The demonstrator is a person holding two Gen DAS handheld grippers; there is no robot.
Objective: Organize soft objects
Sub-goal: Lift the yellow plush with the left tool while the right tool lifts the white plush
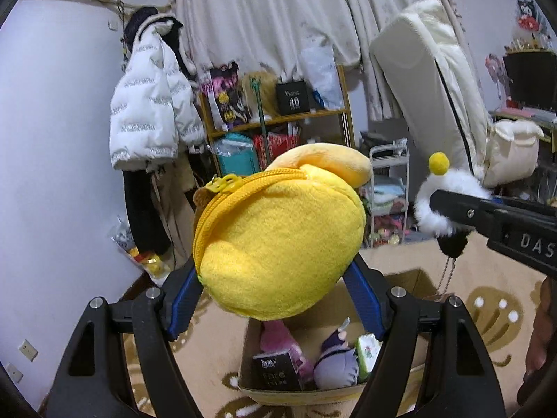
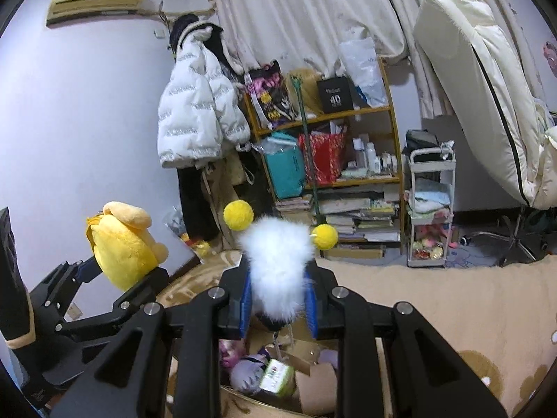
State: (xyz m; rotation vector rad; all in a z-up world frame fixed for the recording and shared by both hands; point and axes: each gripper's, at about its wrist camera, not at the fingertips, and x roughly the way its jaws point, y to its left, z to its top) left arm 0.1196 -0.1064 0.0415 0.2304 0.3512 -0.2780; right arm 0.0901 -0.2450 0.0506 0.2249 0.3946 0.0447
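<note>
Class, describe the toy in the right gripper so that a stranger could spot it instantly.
Start at the open cardboard box on the patterned carpet. Above it, the right gripper clamps a fluffy white toy. Unlike the smooth yellow plush pouch beside it, it sprouts two yellow pom-poms.

The yellow plush pouch [image 1: 282, 240] hides the far part of the cardboard box [image 1: 250, 358]. The fluffy white toy [image 2: 278, 264] covers its own dark bottom. The words on the small black box [image 1: 278, 372] are too blurry to read.
</note>
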